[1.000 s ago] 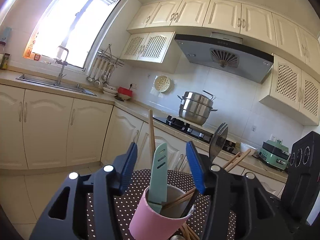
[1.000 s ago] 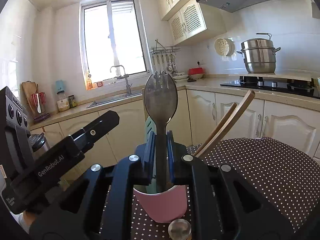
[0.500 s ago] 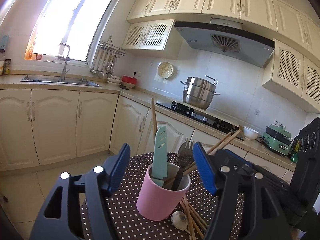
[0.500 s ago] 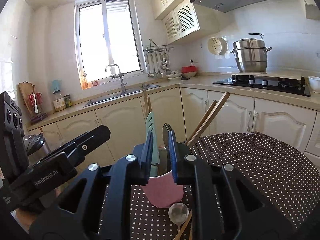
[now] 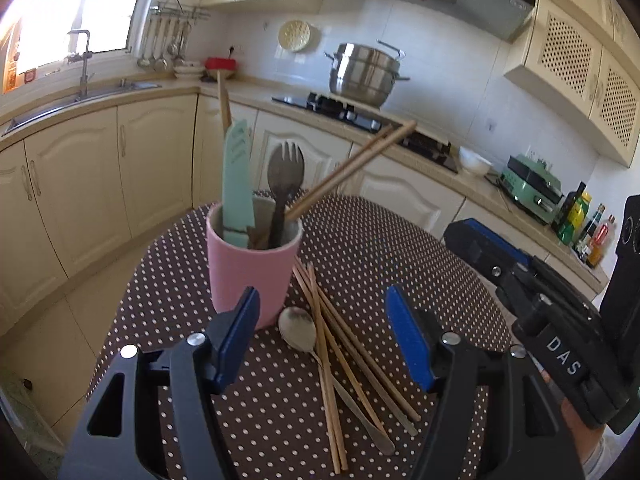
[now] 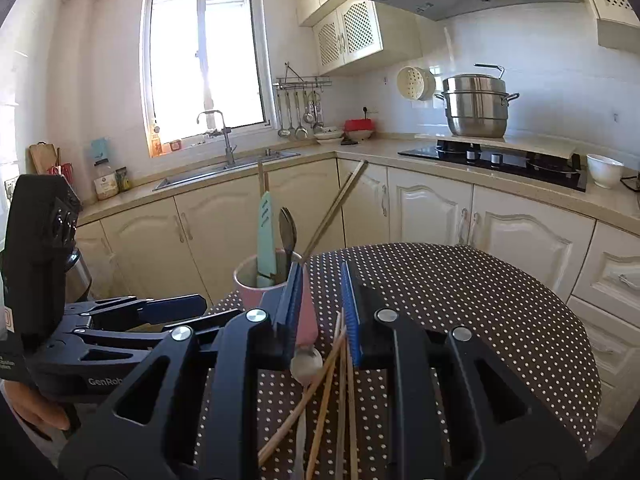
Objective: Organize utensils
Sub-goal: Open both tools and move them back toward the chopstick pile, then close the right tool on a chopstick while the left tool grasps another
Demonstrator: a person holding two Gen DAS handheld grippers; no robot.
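Pink cup (image 5: 253,265) on the dotted counter (image 5: 400,264) holds a teal spatula (image 5: 237,184), spork (image 5: 285,172), chopsticks; left hand-held gripper (image 5: 322,344) gapes empty over loose chopsticks (image 5: 336,364) and a spoon (image 5: 298,328). Right view: right hand-held gripper (image 6: 320,312), jaws opening, nothing clamped; spoon handle hidden.

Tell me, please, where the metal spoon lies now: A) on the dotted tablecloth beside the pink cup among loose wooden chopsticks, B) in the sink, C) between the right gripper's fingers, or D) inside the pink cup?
A: the metal spoon lies flat on the dotted tablecloth, beside the pink cup among loose wooden chopsticks.
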